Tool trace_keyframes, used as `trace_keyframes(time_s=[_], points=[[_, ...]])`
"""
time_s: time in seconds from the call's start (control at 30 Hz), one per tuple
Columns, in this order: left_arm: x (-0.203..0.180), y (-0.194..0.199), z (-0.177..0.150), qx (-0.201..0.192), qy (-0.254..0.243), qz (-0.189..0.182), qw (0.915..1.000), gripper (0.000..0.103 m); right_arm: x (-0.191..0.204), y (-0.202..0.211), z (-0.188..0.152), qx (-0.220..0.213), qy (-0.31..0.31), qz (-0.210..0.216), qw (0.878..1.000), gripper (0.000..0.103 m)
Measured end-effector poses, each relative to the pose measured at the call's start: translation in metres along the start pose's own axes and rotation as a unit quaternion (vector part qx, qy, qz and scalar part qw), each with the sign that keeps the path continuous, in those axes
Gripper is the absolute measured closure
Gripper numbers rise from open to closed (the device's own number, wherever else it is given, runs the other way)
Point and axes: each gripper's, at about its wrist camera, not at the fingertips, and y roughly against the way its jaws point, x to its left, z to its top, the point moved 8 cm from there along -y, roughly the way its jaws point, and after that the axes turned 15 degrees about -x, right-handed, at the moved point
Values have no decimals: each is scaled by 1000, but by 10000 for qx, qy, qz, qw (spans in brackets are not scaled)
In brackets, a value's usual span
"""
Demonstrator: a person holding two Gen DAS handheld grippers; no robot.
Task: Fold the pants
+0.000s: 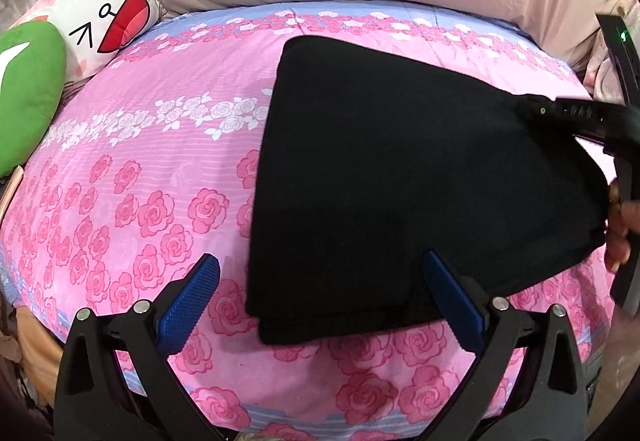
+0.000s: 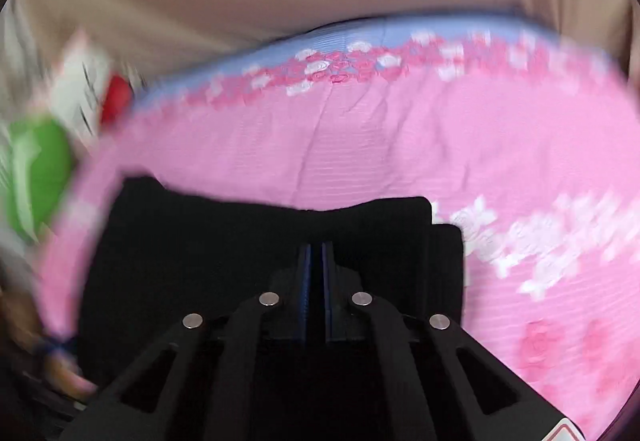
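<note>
With my right claw (image 2: 316, 257) clamped on the black pants' (image 1: 400, 181) right edge on the bed (image 1: 160, 161) — left claw (image 1: 320, 289) open over their near corner — I carry it across low, edges matched.

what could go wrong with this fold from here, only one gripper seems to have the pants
1. Only the right hand-held gripper is shut on the black pants; the left hand-held gripper hangs open over the near corner, so pulling may drag the stack askew across the pink bedsheet.
2. The grip looks like a thin pinch of fabric, so a layer could slip out.
3. The near edge shows stacked layers that may slide apart.
</note>
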Motion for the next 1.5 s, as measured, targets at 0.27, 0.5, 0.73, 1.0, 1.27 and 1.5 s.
trace_keyframes(time_s=[0.27, 0.5, 0.73, 1.0, 1.27, 1.5], points=[[52, 21, 8, -255, 451, 260, 9983, 5, 32, 87, -30, -402, 588, 166, 9973, 87], [121, 22, 12, -226, 1019, 1093, 9885, 5, 156, 86, -94, -20, 2048, 1348, 9695, 53], [153, 38, 2, -296, 1173, 1262, 9846, 5, 219, 35, -146, 285, 3413, 1390, 9292, 46], [175, 39, 3, -390, 1356, 1288, 9816, 5, 244, 4, -146, 655, 2963, 1583, 9396, 88], [149, 38, 19, -523, 1242, 864, 9871, 5, 165, 70, -80, -125, 1613, 1282, 9785, 45], [80, 19, 35, -490, 829, 235, 9951, 5, 10, 56, -21, -159, 166, -21, 9997, 42]])
